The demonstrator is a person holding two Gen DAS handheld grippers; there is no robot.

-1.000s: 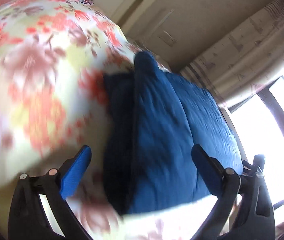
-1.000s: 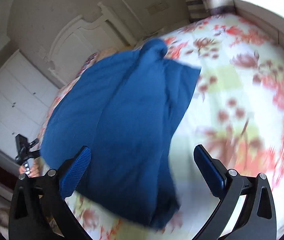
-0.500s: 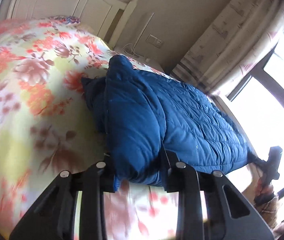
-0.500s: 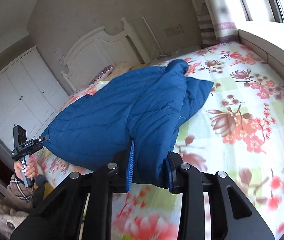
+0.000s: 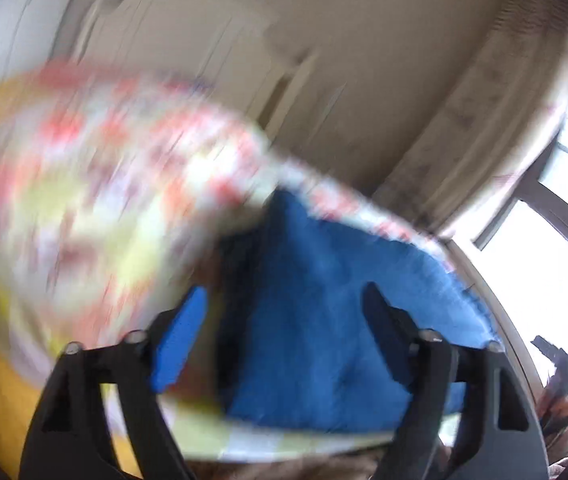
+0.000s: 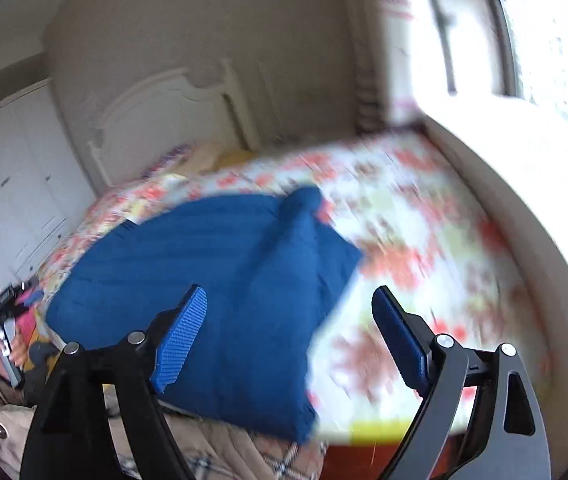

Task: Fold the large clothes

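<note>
Bed [image 6: 424,240] fills both views, floral cover in red, pink and yellow-green, heavily motion-blurred; white headboard [image 6: 171,120] at the far end in the right view, white wardrobe doors [image 6: 7,184] to its left, bright window [image 6: 540,40] with pale curtain [image 6: 396,32] to the right; left view shows the same curtain [image 5: 484,120] and window [image 5: 556,216] on its right edge, wall smeared by blur; blue quilted coat [image 6: 219,280] lies on the cover, spread toward the near edge of the bed, one long fold or sleeve running up its middle to a rounded tip near the bed's centre; in the left view the coat [image 5: 324,320] sits low and central, near edge close to the camera, floral cover on its left; left gripper [image 5: 284,336] jaws spread wide, blue pads apart, nothing between them, coat seen behind and between the fingers but contact cannot be told through the blur; right gripper [image 6: 290,340] jaws likewise released and wide, left pad over the coat, right pad over the floral cover, nothing grasped; left gripper also appears small at the far left of the right view, held in a hand [image 6: 7,356] beside the coat's corner; checked fabric [image 6: 243,456] at the bottom of the right view, below the bed edge.
</note>
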